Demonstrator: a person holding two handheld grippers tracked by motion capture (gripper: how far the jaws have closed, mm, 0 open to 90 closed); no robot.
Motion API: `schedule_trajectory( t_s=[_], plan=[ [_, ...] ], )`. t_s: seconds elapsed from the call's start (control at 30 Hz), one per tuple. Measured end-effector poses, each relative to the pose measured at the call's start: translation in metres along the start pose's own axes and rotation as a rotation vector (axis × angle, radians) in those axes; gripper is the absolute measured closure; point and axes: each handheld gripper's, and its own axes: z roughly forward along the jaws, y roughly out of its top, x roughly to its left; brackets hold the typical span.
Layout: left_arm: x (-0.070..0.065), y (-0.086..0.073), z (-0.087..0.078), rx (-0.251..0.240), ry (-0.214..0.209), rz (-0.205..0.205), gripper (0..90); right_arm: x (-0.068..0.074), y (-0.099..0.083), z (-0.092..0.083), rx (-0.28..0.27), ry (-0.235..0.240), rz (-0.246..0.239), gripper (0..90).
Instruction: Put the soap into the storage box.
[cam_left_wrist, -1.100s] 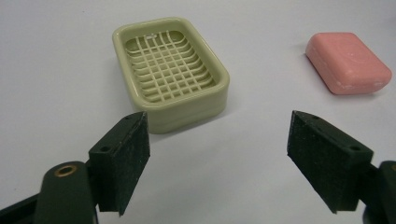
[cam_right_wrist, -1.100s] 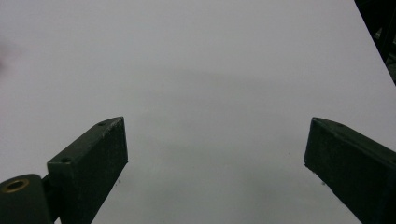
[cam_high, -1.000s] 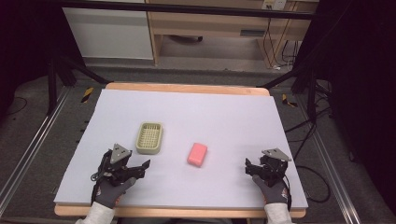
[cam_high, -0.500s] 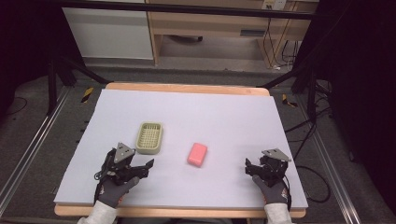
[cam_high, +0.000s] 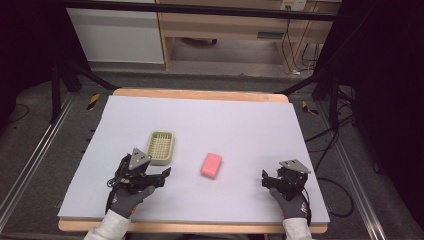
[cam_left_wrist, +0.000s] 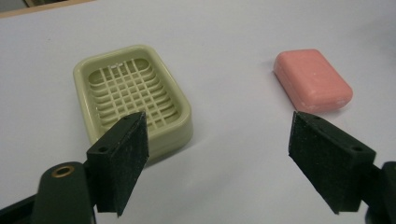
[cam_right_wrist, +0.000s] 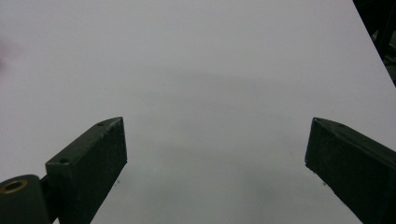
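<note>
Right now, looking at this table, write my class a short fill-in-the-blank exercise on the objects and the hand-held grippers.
1. The bar of soap is ____ in colour.
2. The soap dish holds ____ inside it.
3. The soap lies to the ____ of the dish in the high view.
4. The left hand-held gripper has its jaws ____, with nothing between them.

Missing words: pink; nothing; right; open

Lab or test bay. White-covered counter (cam_high: 240, 125) inside a black metal frame (cam_high: 200, 10), dark curtains at both sides, loose cables (cam_high: 292, 47) on grey floor, wooden bench (cam_high: 225, 30) and white cabinet (cam_high: 117, 35) behind.
</note>
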Motion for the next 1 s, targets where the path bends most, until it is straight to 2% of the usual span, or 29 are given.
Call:
schedule_trajectory(
  t_s=[1.0],
  plan=[
    [-0.028,0.029,0.028,0.004,-0.041,0.039,19.8,0.000,0.000,0.000,-0.004,-0.009,-0.005,5.9]
  ],
)
